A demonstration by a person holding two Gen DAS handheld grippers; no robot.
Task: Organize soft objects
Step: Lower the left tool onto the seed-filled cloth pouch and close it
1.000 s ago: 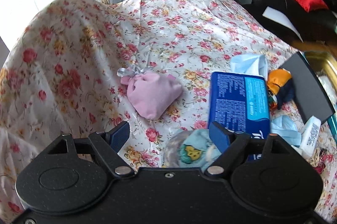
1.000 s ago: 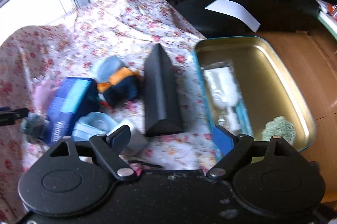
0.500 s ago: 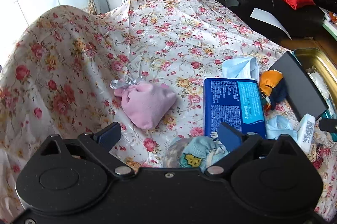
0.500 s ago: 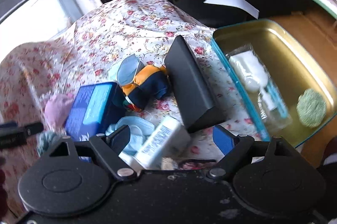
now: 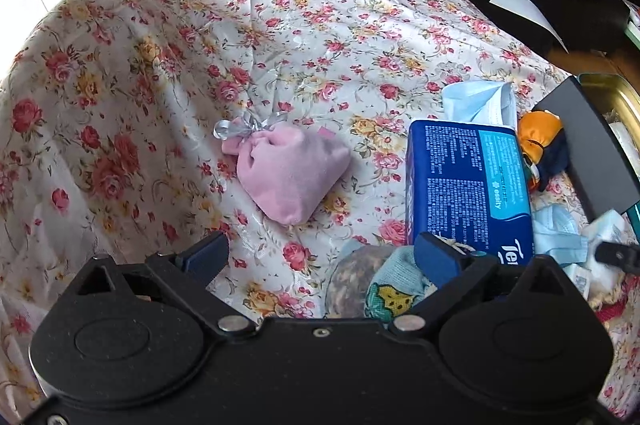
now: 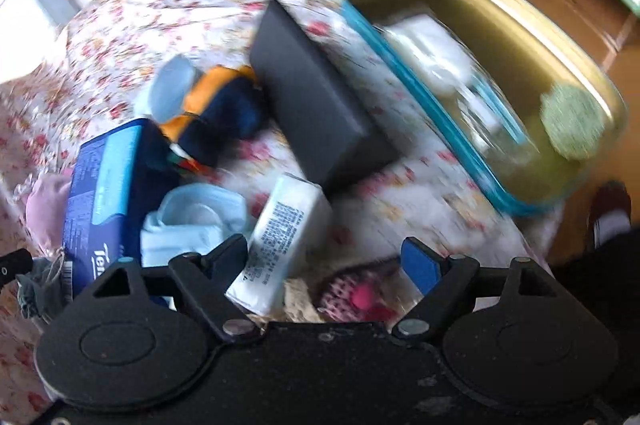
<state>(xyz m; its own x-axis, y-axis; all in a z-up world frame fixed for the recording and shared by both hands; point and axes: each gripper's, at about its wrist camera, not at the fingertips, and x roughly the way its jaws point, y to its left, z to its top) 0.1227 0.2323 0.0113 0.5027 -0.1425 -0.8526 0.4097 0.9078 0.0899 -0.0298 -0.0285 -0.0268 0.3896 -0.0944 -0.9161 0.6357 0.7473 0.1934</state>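
Left wrist view: pink velvet pouch (image 5: 288,169), silver ribbon-tied.

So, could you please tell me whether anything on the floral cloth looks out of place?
Yes: the black box lies among the soft things; it looks rigid, and one end rests tilted against the gold tin's rim.

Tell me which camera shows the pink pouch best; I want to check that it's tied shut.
The left wrist view: the pink pouch lies whole and sharp on the floral cloth, a silver ribbon at its neck. The right wrist view shows only a blurred pink sliver behind the blue pack.
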